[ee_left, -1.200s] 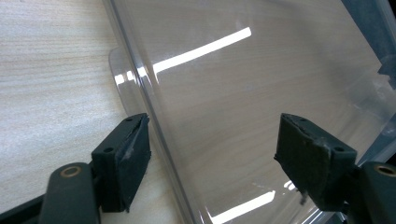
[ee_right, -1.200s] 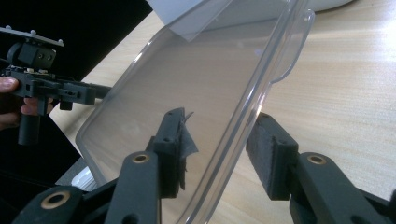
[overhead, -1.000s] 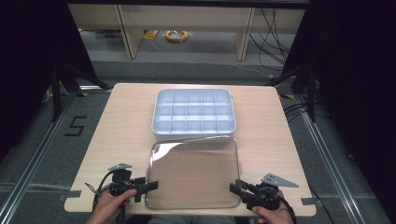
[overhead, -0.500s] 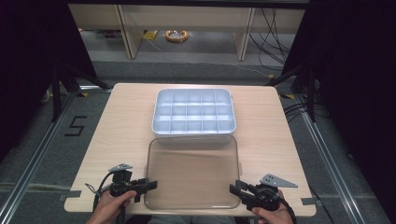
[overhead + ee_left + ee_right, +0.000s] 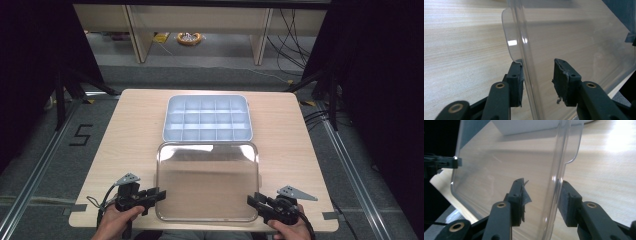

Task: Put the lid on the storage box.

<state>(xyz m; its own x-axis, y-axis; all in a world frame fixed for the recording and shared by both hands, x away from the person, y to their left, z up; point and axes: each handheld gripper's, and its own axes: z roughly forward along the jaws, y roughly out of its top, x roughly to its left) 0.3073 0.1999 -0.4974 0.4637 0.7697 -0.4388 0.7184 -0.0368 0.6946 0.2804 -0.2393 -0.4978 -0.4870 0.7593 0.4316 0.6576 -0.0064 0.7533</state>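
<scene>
A clear plastic lid (image 5: 207, 180) lies at the near middle of the table, just in front of a pale blue compartment box (image 5: 206, 96) with empty cells. My left gripper (image 5: 161, 194) is at the lid's near left corner. Its jaws have just been closing, and the lid's rim (image 5: 524, 45) stands between the pads of my left gripper (image 5: 537, 77). My right gripper (image 5: 251, 200) is shut on the near right corner. In the right gripper view, the lid's rim (image 5: 560, 157) runs between the pads of my right gripper (image 5: 541, 197).
The wooden table (image 5: 130, 130) has bare room left and right of the box and lid. Its near edge runs just under both hands. Dark floor, cables and shelf legs lie beyond the far edge.
The left jaws have closed from wide open onto the lid's left rim. The glare on the lid has shifted, so its tilt changed slightly. The right gripper has stayed put.
</scene>
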